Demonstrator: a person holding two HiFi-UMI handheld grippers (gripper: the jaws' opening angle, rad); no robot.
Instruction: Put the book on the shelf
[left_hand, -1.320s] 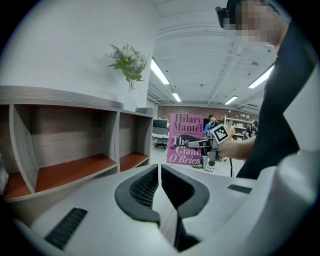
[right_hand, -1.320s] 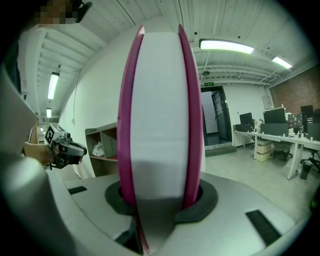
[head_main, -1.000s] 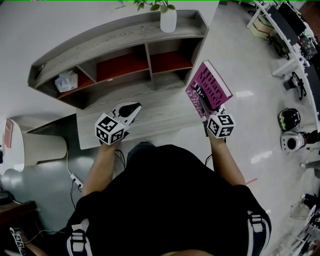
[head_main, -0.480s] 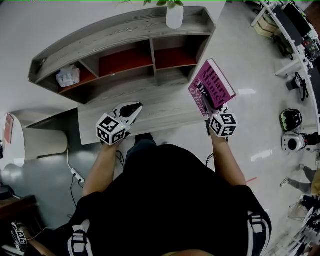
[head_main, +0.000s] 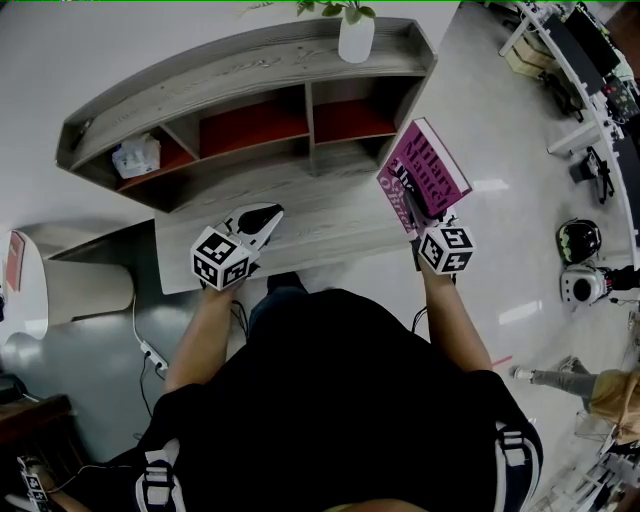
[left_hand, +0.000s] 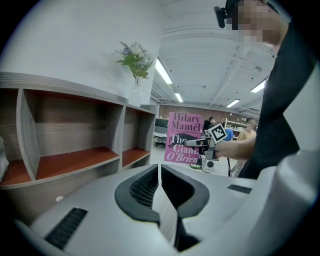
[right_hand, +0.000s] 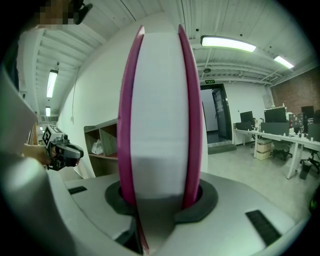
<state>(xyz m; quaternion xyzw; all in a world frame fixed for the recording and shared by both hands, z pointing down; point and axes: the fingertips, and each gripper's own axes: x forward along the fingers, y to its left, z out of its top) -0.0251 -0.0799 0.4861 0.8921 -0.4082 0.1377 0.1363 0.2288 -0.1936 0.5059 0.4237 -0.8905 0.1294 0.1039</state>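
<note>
In the head view a magenta book (head_main: 424, 176) stands upright, its cover facing left, in my right gripper (head_main: 416, 207), which is shut on its lower edge to the right of the shelf unit (head_main: 240, 75). The shelf is grey wood with red-orange boards and open compartments. In the right gripper view the book (right_hand: 160, 100) fills the gap between the jaws of the right gripper (right_hand: 160, 197). My left gripper (head_main: 264, 217) hovers over the wooden ledge (head_main: 320, 215) in front of the shelf; it is shut and empty, its left gripper (left_hand: 159, 172) tips meeting. That view shows the book (left_hand: 184, 137) to the right.
A white vase with a plant (head_main: 356, 36) stands on the shelf top. A tissue pack (head_main: 134, 157) lies in the left compartment. Desks (head_main: 590, 60) and floor gear (head_main: 578, 240) sit to the right, where a person's legs (head_main: 575, 384) show. A cable and power strip (head_main: 150, 352) lie at left.
Both grippers and the book keep their places. The head view has drifted a little, and a person's legs have come into view at the right edge.
</note>
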